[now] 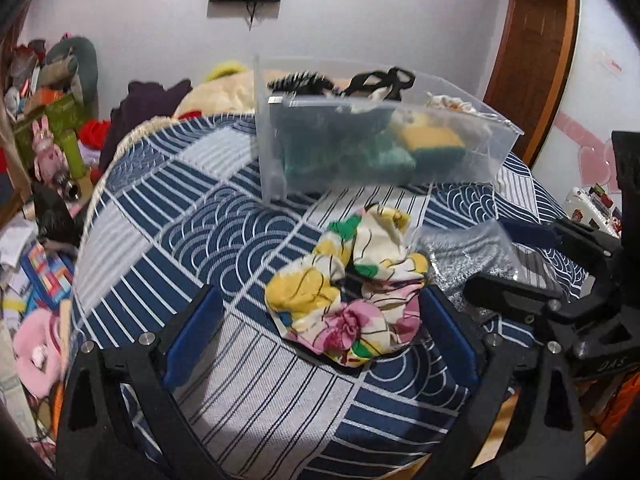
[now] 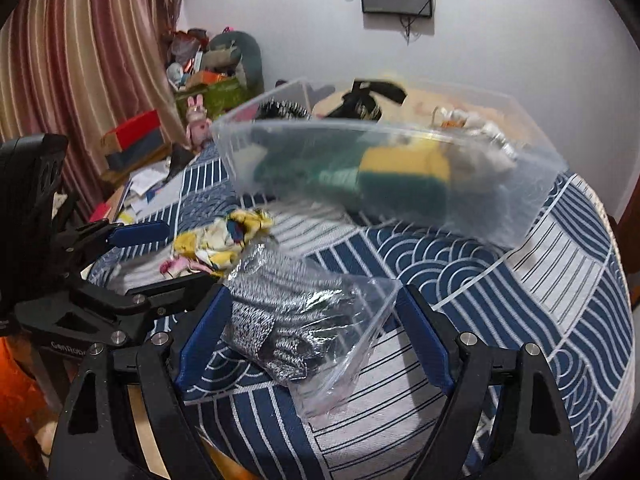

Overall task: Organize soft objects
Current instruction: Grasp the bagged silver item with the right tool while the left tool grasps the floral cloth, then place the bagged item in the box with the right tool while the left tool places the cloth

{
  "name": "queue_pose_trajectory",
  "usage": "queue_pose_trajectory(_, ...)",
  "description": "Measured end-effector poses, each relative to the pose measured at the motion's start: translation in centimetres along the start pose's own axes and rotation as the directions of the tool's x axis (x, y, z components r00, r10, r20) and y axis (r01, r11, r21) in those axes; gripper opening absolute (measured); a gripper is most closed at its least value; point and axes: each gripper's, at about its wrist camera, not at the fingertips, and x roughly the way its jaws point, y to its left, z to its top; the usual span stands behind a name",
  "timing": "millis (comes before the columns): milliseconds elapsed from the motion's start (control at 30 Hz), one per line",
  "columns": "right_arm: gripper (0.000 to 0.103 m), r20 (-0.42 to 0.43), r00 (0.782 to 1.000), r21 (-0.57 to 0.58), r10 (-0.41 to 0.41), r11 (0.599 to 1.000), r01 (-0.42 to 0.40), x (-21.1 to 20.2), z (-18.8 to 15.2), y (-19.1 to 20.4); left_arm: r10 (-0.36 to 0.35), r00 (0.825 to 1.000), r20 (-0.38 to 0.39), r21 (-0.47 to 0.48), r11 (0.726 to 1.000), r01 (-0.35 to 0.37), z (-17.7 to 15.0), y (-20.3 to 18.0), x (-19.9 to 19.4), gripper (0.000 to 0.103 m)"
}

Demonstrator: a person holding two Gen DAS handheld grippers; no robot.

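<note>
A floral cloth (image 1: 352,284) in yellow, pink, green and white lies crumpled on the blue patterned bed cover. My left gripper (image 1: 320,332) is open, its blue pads on either side of the cloth's near end. A clear bag of grey knit fabric (image 2: 296,320) lies to the right of the cloth. My right gripper (image 2: 312,336) is open around that bag. A clear plastic bin (image 1: 380,136) behind holds a yellow-green sponge (image 1: 432,140), dark and teal soft items and black straps. The bin (image 2: 400,160) also shows in the right wrist view.
The bed cover (image 1: 200,220) fills the near ground and drops off at its left edge to a cluttered floor (image 1: 36,272). Plush toys and boxes (image 1: 52,128) stand at the far left. A wooden door (image 1: 532,60) is at the back right.
</note>
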Motion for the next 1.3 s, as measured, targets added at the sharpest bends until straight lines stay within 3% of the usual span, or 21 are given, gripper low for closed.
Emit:
queue_pose_trajectory(100, 0.067, -0.016, 1.000, -0.004, 0.023, 1.000, -0.023, 0.3, -0.1, 0.0, -0.002, 1.000, 0.010, -0.014, 1.000, 0.002, -0.2, 0.2, 0.2, 0.095)
queue_pose_trajectory(133, 0.055, -0.017, 0.999, -0.008, 0.030, 0.999, -0.031, 0.1, 0.0, 0.1, -0.001, 1.000, 0.015, -0.013, 1.000, 0.001, -0.3, 0.2, 0.2, 0.089)
queue_pose_trajectory(267, 0.042, -0.013, 0.999, -0.018, 0.047, 0.999, -0.047, -0.1, -0.2, 0.3, -0.007, 1.000, 0.028, 0.004, 1.000, 0.007, -0.2, 0.0, 0.1, 0.073)
queue_pose_trajectory(367, 0.032, -0.002, 0.999, -0.012, 0.044, 0.999, -0.044, -0.5, -0.4, 0.1, -0.019, 0.999, 0.033, 0.014, 1.000, 0.019, -0.1, 0.0, 0.0, 0.053)
queue_pose_trajectory(433, 0.029, 0.008, 0.999, 0.000, 0.041, 0.999, -0.041, -0.9, -0.5, -0.3, -0.030, 0.999, 0.029, 0.015, 0.999, 0.029, 0.0, 0.1, 0.0, 0.032)
queue_pose_trajectory(533, 0.027, 0.029, 0.999, 0.014, 0.022, 1.000, -0.023, -1.5, -0.4, -0.5, -0.058, 0.998, 0.025, 0.004, 0.998, 0.058, 0.3, 0.3, -0.1, 0.019)
queue_pose_trajectory(967, 0.026, 0.164, 0.984, 0.065, -0.071, 0.996, 0.061, -5.8, 1.3, -3.0, -0.095, 0.984, 0.148, 0.063, 0.994, 0.087, 3.3, -1.6, -3.8, 0.016)
queue_pose_trajectory(1133, 0.026, 0.235, 0.965, 0.075, -0.115, 0.992, 0.100, -7.5, 2.8, -3.4, -0.102, 0.971, 0.215, 0.106, 0.991, 0.080, 5.4, -2.8, -5.2, 0.017)
queue_pose_trajectory(1300, 0.026, 0.297, 0.943, 0.096, -0.151, 0.987, 0.128, -8.8, 4.4, -4.2, -0.123, 0.965, 0.231, 0.088, 0.991, 0.105, 7.6, -2.9, -5.0, 0.017)
